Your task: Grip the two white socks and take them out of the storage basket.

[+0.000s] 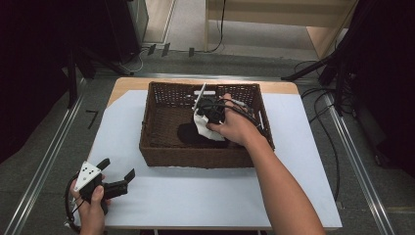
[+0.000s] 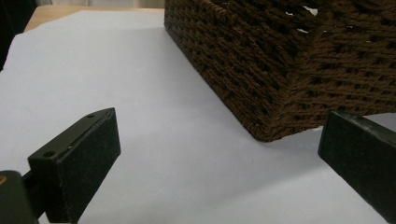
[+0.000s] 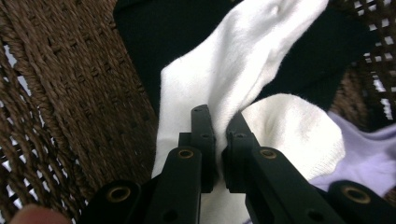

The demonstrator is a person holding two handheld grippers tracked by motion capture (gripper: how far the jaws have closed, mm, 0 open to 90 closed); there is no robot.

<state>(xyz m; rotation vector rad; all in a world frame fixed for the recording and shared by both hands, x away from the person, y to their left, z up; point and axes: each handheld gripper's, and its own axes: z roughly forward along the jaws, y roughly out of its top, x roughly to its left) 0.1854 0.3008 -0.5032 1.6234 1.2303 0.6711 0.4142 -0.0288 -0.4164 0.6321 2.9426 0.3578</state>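
- The right gripper (image 3: 219,122) is down inside the wicker basket (image 1: 161,147), jaws pinched together on a fold of the white sock (image 3: 243,60). The fold goes between the two black jaws, so the grip is on cloth, not on air.
- The pinch is near the middle of the white sock, prob. because there the cloth bunches up and gives sth thick to catch; a flat edge would slip out.
- The white sock lies on top of a dark cloth (image 3: 154,37), w/ a pale lilac cloth (image 3: 369,154) just beside it at the right of the right gripper view. It is the top piece, so it can come out w/o dragging the others, I think.
- In the high view the right gripper (image 1: 209,113) is in the middle-right part of the wicker basket, the white sock (image 1: 201,126) hanging just under it.
- The left gripper (image 1: 117,174) waits on the white sheet (image 1: 195,196) near the front-left corner of the wicker basket, jaws wide apart, nothing between them.
- I judge it is parked there open so it is ready to take the other end of the white sock once it is out.
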